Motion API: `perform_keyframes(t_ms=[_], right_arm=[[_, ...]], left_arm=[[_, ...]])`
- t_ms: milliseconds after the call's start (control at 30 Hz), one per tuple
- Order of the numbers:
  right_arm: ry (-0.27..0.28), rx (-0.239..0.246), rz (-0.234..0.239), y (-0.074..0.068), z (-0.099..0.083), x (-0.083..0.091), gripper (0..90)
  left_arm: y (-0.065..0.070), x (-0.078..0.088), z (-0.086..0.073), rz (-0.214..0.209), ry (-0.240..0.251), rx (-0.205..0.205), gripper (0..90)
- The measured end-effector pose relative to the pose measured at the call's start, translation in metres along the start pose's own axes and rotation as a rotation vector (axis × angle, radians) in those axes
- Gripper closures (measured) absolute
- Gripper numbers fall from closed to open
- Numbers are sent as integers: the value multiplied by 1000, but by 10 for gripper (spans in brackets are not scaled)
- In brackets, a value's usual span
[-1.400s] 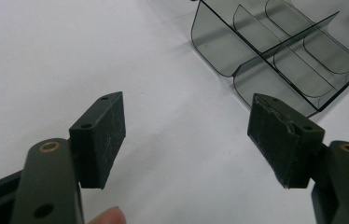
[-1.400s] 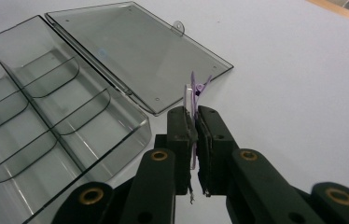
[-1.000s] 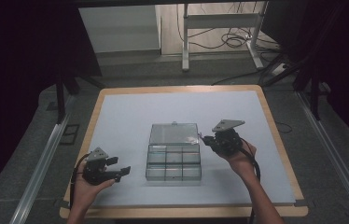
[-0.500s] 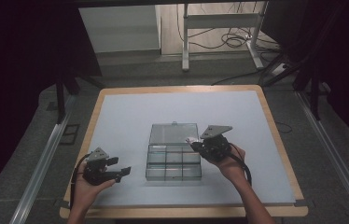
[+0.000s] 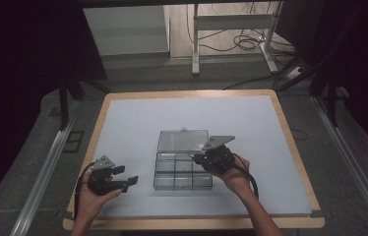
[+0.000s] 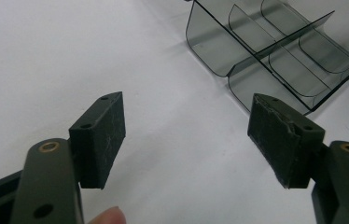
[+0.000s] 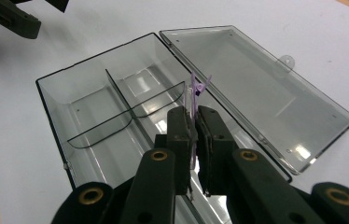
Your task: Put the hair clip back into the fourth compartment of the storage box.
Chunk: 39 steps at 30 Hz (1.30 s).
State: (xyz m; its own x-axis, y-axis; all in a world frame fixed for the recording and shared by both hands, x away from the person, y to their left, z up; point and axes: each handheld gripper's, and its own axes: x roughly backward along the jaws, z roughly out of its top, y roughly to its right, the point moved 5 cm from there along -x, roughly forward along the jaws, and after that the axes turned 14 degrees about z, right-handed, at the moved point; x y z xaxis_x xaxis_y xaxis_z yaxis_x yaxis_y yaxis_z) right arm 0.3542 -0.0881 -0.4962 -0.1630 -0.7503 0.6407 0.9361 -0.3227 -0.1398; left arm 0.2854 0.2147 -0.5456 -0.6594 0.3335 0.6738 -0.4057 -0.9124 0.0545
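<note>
Right tongs [image 7: 192,125] of mine are pinched shut on a thin purple strip [image 7: 194,91], most of it hidden between the pads, so I can't tell what it is; it hangs over the open clear box [image 7: 98,107]. My left tongs [image 6: 186,135] gape wide on nothing, over bare white table [image 6: 70,56] near the box's corner. Beyond, the box's lid [image 7: 256,88] lies flat, its dividers hard to make out.
</note>
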Motion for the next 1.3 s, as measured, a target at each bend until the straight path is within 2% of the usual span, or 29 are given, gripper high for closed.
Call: perform_keyframes(t_ms=[267, 467, 1033, 1300], right_arm=[[-7, 10, 26, -6, 1, -9, 829], [16, 13, 61, -12, 6, -15, 830], [-8, 41, 106, -25, 13, -36, 830], [-11, 42, 161, -35, 16, -49, 830]], left_arm=[[0, 0, 0, 1, 0, 1, 280], [0, -1, 0, 2, -2, -3, 281], [0, 0, 0, -1, 1, -5, 280], [0, 0, 0, -2, 1, -1, 280]])
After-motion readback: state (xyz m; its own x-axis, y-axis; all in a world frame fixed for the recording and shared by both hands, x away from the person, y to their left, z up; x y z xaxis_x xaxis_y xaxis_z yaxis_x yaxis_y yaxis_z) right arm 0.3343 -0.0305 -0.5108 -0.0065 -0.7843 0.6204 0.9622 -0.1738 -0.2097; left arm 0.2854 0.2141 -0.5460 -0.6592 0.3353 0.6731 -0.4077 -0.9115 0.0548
